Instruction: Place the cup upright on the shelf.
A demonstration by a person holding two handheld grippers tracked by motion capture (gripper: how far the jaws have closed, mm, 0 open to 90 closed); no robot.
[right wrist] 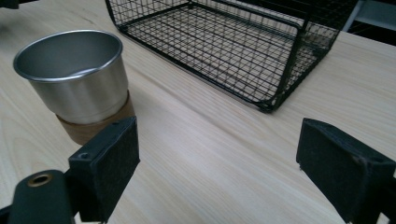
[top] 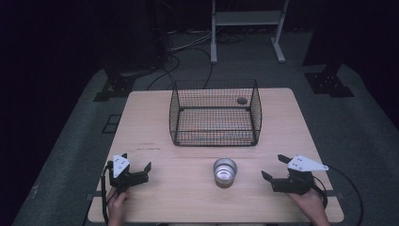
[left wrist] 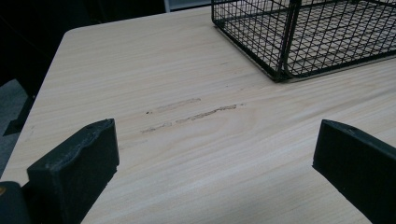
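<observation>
An upright steel cup (top: 225, 172) with a brown band at its base stands near the table's front middle. In the right gripper view the cup (right wrist: 74, 79) is just left of the left jaw. A black wire basket (top: 215, 113) sits empty at the table's centre back, with its near corner (left wrist: 299, 37) and its side (right wrist: 224, 42) in the gripper views. My left gripper (top: 137, 162) rests at the front left, open, with bare wood between its jaws (left wrist: 215, 149). My right gripper (top: 273, 166) is at the front right, open and holding nothing (right wrist: 217, 154).
The wooden table (top: 150, 117) has faint scuff marks (left wrist: 191, 112) left of the basket. A small dark round spot (top: 242, 100) shows by the basket's far right corner. A white stand (top: 247, 28) and cables lie on the floor beyond the table.
</observation>
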